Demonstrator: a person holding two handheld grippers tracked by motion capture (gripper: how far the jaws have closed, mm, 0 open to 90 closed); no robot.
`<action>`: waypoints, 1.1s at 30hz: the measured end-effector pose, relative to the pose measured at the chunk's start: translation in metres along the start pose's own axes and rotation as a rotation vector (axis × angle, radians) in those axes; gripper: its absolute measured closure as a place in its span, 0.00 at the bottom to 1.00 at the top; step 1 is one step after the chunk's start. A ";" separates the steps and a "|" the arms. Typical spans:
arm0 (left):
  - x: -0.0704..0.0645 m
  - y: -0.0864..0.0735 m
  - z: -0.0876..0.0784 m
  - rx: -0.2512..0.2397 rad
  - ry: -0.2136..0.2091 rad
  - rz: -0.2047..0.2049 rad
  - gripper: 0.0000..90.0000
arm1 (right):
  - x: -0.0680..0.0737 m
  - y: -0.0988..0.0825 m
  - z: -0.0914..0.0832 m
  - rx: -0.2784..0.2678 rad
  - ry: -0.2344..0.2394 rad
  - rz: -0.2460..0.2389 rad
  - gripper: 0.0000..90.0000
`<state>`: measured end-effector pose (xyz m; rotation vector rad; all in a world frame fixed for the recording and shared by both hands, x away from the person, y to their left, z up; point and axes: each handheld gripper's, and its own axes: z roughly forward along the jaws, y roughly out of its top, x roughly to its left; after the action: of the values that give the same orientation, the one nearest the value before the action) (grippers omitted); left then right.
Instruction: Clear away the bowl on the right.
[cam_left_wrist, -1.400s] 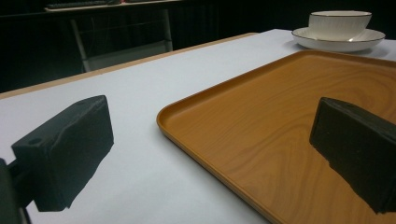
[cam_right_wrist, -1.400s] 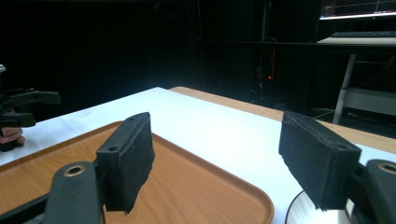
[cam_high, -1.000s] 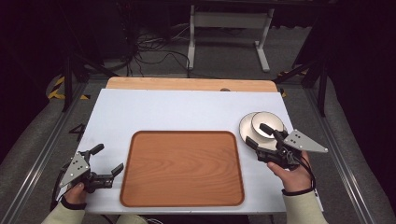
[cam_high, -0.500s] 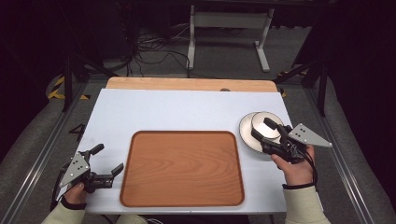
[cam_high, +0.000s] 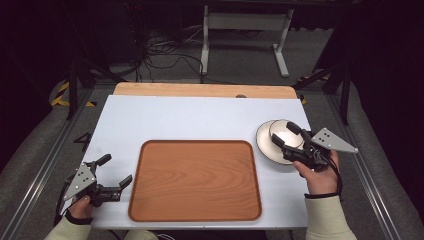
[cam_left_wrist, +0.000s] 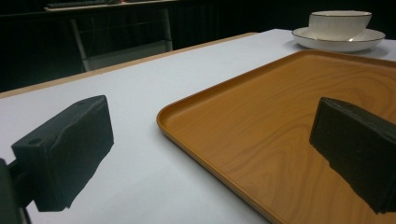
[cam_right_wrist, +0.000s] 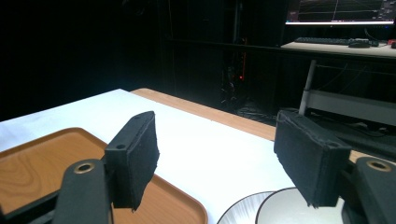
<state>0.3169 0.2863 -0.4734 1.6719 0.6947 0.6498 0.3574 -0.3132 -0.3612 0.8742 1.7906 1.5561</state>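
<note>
Right hand-held gripper (cam_high: 287, 136) nearer white bowl (cam_high: 286, 132)

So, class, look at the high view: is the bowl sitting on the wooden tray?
No, the bowl sits on a white plate on the table, to the right of the wooden tray.

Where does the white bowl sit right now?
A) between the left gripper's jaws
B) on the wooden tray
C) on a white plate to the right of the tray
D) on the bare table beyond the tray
C: the high view shows the bowl resting on the plate, right of the tray, with the right gripper open above it.
</note>
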 end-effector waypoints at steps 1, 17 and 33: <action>0.000 0.000 0.000 0.001 0.000 0.000 0.00 | -0.002 0.002 0.001 -0.003 0.003 0.000 0.34; 0.000 0.000 0.001 0.001 0.003 -0.006 0.00 | -0.042 0.009 0.008 0.015 -0.034 0.018 0.34; 0.000 0.000 0.001 0.001 0.003 -0.007 0.00 | -0.066 0.005 0.015 0.114 -0.090 0.048 0.45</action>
<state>0.3172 0.2855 -0.4735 1.6697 0.7025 0.6469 0.4095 -0.3568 -0.3565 1.0316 1.8200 1.4326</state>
